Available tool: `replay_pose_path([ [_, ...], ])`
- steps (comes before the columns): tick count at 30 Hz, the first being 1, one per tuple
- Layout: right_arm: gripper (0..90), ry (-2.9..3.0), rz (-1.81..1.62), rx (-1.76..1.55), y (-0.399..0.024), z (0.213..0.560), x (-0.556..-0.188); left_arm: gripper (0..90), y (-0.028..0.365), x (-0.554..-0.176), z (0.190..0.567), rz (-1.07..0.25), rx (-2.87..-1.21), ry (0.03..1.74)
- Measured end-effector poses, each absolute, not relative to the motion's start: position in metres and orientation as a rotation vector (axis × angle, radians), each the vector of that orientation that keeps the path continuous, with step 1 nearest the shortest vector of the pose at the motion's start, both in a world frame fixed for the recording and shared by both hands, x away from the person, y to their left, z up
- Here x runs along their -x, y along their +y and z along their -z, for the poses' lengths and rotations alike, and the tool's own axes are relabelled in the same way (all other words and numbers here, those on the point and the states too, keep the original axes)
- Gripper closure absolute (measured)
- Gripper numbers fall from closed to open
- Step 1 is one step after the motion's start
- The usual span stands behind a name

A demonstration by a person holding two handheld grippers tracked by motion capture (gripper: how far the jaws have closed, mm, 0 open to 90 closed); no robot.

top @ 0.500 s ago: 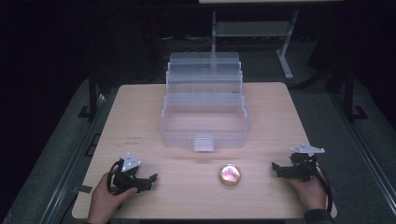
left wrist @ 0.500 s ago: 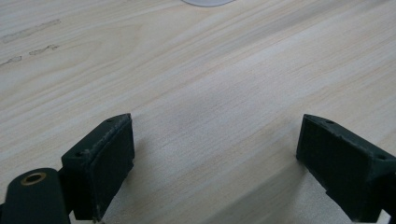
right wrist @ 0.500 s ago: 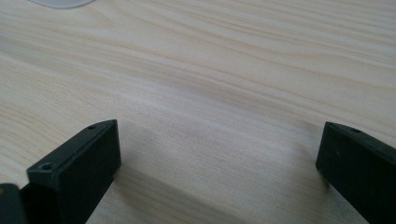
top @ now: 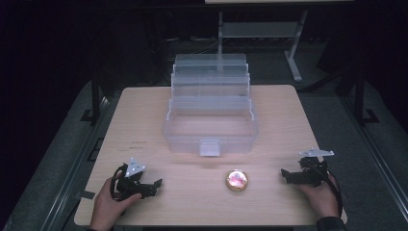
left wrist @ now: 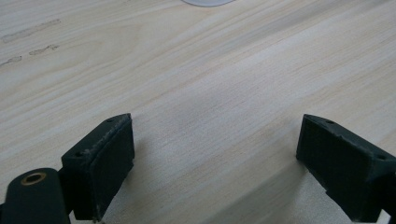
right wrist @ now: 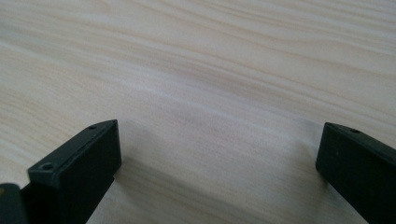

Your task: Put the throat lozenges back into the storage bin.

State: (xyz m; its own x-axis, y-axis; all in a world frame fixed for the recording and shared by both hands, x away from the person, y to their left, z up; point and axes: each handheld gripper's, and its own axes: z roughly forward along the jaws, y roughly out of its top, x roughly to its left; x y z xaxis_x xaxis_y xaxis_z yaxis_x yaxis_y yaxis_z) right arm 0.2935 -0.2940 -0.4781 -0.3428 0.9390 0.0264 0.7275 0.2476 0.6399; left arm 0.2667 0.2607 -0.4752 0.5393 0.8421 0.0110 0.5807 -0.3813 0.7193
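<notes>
Pale wood tabletop (top: 144,120) carries the scene, lit while the room around it sits dark. Next down in size, a clear plastic organiser box (top: 210,110) stands at the centre toward the far edge, its tiered trays stepped up and back so the bottom bin lies open to the front, with its small latch tab (top: 209,147) facing the person; I read that as a box set up ready to take something in.

Now the hands: the left claw (top: 156,185) rests low at the near left corner, and its own view shows the jaws spread wide over bare wood grain with nothing between them. The right claw (top: 285,174) mirrors it at the near right, jaws likewise wide apart and empty, pointing inward. Both look parked at the flanks to leave the middle free.

Smallest of all, a round gold-rimmed piece with a pinkish face (top: 236,180) lies flat between the two claws, just in front of the box, nearer the right claw, untouched, the likeliest thing to be picked up.
</notes>
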Motion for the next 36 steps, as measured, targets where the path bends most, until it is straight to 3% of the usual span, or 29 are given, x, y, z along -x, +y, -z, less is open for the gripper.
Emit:
replay_pose_path([
  [36,0.0,2.328,-0.832,-1.423,-0.283,0.448,-0.286,10.5,0.261,-0.267,0.475,-0.5,-2.105,1.145],
])
